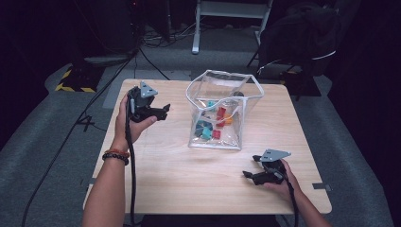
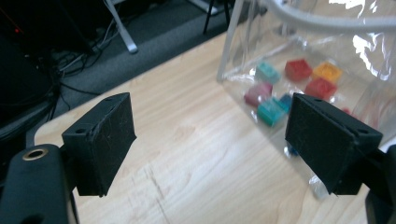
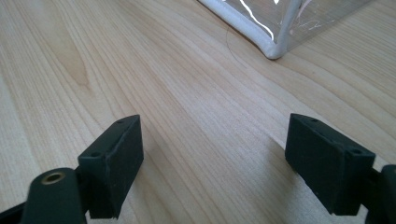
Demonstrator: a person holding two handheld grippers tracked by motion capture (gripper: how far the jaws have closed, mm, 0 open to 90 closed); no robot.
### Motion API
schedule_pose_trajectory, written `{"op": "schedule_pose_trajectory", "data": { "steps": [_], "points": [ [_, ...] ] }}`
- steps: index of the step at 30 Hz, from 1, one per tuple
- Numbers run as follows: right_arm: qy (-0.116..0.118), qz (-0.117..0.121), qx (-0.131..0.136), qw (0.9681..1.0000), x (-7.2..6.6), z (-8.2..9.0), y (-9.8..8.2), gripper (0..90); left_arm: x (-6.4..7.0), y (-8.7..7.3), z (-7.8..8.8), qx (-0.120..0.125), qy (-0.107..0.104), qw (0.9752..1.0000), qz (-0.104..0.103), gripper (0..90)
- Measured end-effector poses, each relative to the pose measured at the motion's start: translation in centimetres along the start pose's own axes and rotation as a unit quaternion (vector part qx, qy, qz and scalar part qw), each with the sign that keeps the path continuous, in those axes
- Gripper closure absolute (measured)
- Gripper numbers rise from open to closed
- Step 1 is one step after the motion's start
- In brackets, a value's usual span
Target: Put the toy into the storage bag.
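Clear bag stands upright mid-table, mouth open, white-edged rim. Coloured blocks lie loose inside on its bottom: red, teal, orange.

Left gripper is held above the table, just left of the bag and pointing toward it. Fingers released, wide apart, nothing between them; in the left gripper view the bag wall sits just beyond the far finger.

Right gripper is low over the table near the front right, apart from the bag. Fingers released, bare wood between them.
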State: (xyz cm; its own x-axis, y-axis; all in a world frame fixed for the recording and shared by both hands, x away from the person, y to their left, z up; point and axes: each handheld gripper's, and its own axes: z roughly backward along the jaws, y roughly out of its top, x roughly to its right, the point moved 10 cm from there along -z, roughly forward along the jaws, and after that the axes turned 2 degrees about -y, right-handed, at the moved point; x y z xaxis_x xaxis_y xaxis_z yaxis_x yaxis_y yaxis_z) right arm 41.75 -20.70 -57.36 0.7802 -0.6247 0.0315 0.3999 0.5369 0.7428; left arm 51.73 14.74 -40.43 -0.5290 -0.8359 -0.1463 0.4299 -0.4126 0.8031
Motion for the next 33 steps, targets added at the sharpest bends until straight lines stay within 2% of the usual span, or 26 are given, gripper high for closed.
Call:
{"op": "schedule_pose_trajectory", "data": {
  "steps": [3, 8, 10, 13, 21, 27, 33],
  "points": [
    [-0.001, 0.0, 0.0, 1.0, 0.0, 0.0, 0.0, 19.4, 0.4, -1.3, 0.0, -0.014, 0.001, 0.9999, -0.01, 16.1],
    [0.0, 0.0, -0.001, 1.0, 0.0, 0.0, 0.0, 19.2, 0.9, -3.6, 0.2, -0.028, -0.009, 0.9995, -0.013, 16.2],
    [-0.001, 0.0, -0.001, 1.0, 0.0, 0.0, 0.0, 19.1, 1.0, -4.9, 0.2, -0.042, -0.006, 0.9989, -0.021, 16.1],
    [-0.001, -0.001, -0.001, 1.0, 0.0, 0.0, 0.0, 19.1, 1.3, -6.2, 0.4, -0.05, -0.007, 0.9984, -0.024, 16.1],
    [-0.001, -0.001, -0.001, 1.0, 0.0, 0.0, 0.0, 19.0, 2.4, -10.5, 0.3, -0.079, -0.021, 0.9962, -0.032, 16.1],
    [-0.001, -0.001, -0.001, 1.0, 0.0, 0.0, 0.0, 19.0, 3.2, -13.3, 0.2, -0.093, -0.028, 0.9948, -0.03, 16.1],
    [-0.002, -0.001, 0.0, 1.0, 0.0, 0.0, 0.0, 19.0, 4.1, -15.3, 0.3, -0.097, -0.044, 0.9942, -0.017, 16.1]
  ]
}}
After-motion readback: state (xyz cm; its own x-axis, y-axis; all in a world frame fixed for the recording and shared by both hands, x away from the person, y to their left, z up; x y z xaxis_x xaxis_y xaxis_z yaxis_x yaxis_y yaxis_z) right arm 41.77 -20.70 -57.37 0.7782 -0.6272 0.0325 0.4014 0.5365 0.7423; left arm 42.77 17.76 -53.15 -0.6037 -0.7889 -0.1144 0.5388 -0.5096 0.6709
